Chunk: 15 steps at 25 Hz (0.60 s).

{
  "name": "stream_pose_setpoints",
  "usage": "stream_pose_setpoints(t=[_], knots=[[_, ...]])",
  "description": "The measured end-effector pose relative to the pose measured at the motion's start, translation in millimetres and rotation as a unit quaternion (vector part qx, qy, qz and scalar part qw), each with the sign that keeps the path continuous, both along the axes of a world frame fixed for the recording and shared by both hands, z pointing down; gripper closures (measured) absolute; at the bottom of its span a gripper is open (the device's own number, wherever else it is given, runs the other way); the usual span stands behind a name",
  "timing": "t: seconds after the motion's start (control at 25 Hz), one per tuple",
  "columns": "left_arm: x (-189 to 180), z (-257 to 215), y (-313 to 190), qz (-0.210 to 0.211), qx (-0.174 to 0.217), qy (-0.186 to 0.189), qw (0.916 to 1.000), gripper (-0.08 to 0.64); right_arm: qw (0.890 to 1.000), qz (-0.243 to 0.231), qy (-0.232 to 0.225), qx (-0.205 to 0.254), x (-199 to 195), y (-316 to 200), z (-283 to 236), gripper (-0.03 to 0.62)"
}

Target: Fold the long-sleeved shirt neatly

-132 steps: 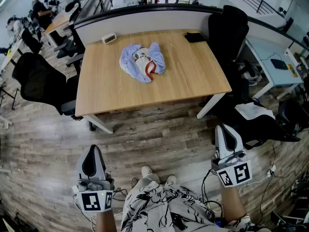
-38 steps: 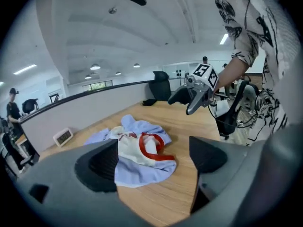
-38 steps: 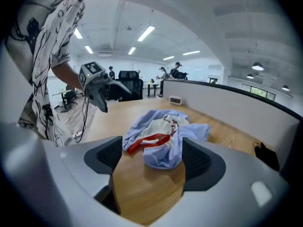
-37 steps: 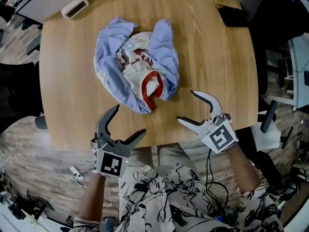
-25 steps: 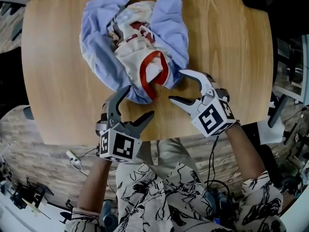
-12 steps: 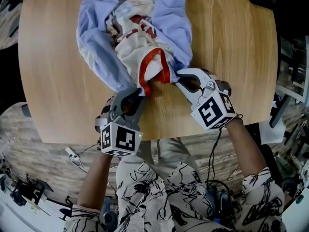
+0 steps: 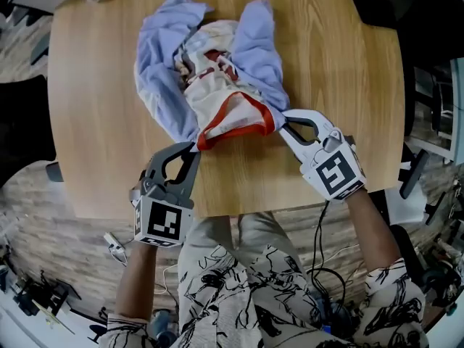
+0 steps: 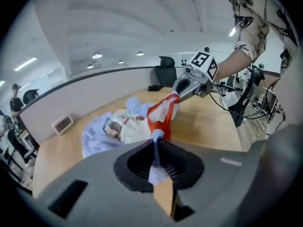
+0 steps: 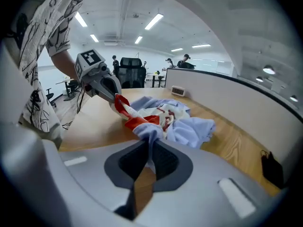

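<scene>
The long-sleeved shirt (image 7: 217, 64) lies crumpled in the middle of the tabletop (image 7: 341, 78): pale blue cloth bunched around a white printed panel. Its heap sits toward 12 o'clock from both claws.

The left claw (image 7: 194, 146) has just been closing and now pinches blue fabric at one end of the red-trimmed edge (image 7: 235, 130). The right claw (image 7: 282, 116) has likewise just closed and grips cloth at the other end. Each gripper view shows a fold of blue cloth clamped between the pads.

The relation that matters is this edge. It runs taut between the two claws roughly from 8 o'clock to 2 o'clock, lifted off the wood, while the rest of the shirt trails behind it. It looks like the neck opening, though it could be a hem.

Neither hand is nearer, as each holds its own end. Spreading the shirt will probably mean drawing the claws apart along that line and toward 6 o'clock.
</scene>
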<state>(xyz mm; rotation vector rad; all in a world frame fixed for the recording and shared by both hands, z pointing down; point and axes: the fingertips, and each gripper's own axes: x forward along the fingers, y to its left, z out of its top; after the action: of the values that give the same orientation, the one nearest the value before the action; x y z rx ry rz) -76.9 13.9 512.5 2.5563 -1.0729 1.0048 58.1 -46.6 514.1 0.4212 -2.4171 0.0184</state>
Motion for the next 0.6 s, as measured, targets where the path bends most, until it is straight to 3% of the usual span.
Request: stream_pose_setpoints(t=[0.16, 0.28, 0.48, 0.6], knots=[[-10, -73, -14, 0.011, 0.043, -0.005, 0.9990, 0.528, 0.999, 0.022, -0.030, 0.022, 4, -14, -71, 0.568], [-14, -140, -28, 0.027, 0.087, -0.011, 0.9958, 0.528, 0.996, 0.008, -0.048, 0.070, 0, -24, -140, 0.568], [-23, -274, -57, 0.061, 0.188, -0.034, 0.9797, 0.528, 0.984, 0.047, -0.114, 0.127, -8, -42, -275, 0.568], [-21, -330, -63, 0.073, 0.238, -0.043, 0.9677, 0.529, 0.978, 0.070, -0.129, 0.151, -2, -45, -332, 0.568]])
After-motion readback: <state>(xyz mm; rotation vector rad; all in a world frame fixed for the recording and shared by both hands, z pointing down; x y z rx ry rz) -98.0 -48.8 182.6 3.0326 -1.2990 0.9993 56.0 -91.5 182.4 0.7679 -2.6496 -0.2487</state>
